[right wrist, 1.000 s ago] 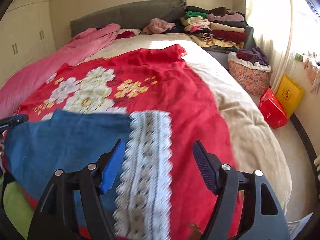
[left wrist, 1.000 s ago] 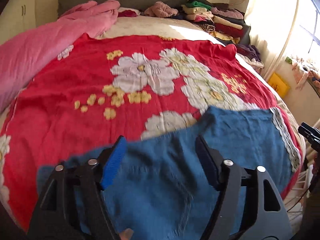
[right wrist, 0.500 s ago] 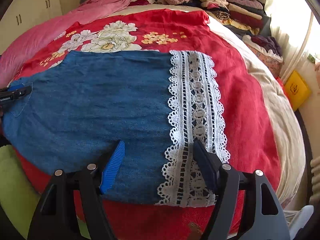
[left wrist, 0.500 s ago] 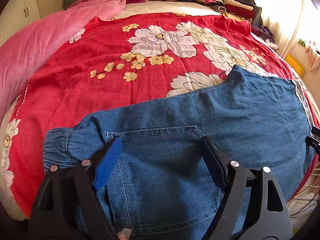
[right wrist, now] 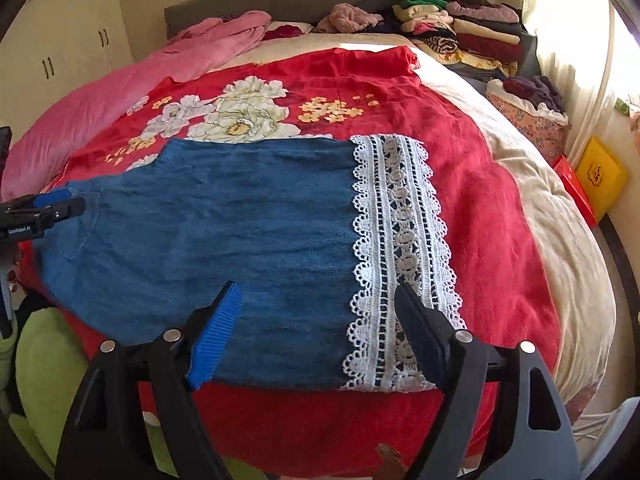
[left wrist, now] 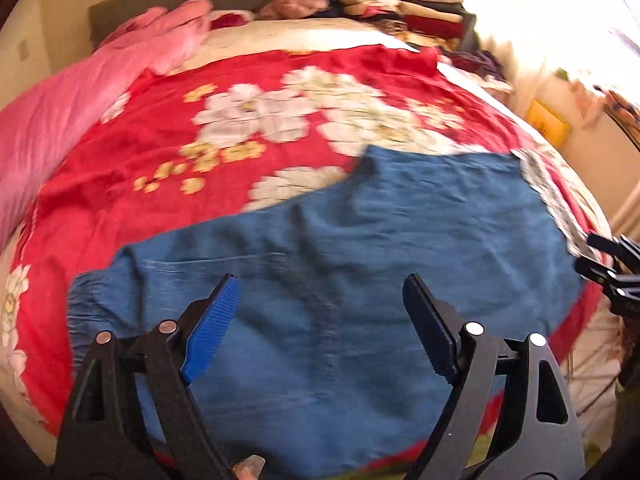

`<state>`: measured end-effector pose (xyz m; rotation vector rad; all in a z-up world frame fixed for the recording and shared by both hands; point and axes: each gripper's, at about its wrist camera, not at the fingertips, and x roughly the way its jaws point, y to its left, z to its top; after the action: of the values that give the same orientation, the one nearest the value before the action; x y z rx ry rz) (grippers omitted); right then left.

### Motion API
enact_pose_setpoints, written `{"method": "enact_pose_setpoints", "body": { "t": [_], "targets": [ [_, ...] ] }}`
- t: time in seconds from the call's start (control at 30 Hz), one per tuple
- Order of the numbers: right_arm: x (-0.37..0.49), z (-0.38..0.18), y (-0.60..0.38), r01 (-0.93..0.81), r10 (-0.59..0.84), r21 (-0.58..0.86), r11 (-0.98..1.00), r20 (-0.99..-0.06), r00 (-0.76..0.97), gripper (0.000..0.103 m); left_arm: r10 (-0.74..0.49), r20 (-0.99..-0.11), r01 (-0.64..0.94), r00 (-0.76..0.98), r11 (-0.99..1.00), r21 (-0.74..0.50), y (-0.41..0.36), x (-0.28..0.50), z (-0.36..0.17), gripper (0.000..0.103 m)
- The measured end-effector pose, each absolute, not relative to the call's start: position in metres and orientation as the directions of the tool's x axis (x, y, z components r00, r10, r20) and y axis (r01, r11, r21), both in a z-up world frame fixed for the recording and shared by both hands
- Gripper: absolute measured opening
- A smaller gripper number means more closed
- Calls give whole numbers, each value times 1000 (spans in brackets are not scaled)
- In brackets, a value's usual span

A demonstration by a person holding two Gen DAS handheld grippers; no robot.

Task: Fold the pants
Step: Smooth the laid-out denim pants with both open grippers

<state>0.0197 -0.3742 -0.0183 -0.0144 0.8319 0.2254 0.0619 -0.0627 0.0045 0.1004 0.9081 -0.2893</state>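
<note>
Both grippers spread wide, holding nothing.

The left gripper (left wrist: 320,300) points forward with its two fingers parted by a broad gap; the blue ribbed pad (left wrist: 212,332) sits on one side and the dark pad (left wrist: 430,332) on the other, and nothing is clamped between them. The right gripper (right wrist: 316,308) has the same pose, jaws wide apart and empty. In the right wrist view the left gripper's tip shows at the far left edge; in the left wrist view the right gripper's black fingers show at the far right edge, so the two are well apart.
</note>
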Motion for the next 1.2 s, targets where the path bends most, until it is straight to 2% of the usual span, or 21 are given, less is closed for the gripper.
{"method": "enact_pose_setpoints", "body": {
  "t": [0.13, 0.33, 0.4, 0.63, 1.2],
  "targets": [
    [13, -18, -364, -242, 219, 76, 967, -736, 641, 78, -248, -815, 388, 523, 921, -31, -98, 43, -9, 80],
    [19, -47, -363, -201, 175, 72, 977, -811, 558, 78, -191, -875, 458, 446, 888, 40, -123, 31, -46, 86],
    [20, -50, -362, -202, 167, 62, 978, -811, 561, 78, -189, -879, 456, 438, 889, 36, -121, 32, -50, 87],
    [12, -23, -385, -170, 223, 149, 974, -758, 613, 78, -218, -867, 434, 447, 901, -3, -111, 28, -37, 89],
    [-7, 7, -431, -76, 159, 149, 986, -702, 694, 78, -268, -806, 444, 528, 896, -7, -123, 22, 12, 92]
  ]
}}
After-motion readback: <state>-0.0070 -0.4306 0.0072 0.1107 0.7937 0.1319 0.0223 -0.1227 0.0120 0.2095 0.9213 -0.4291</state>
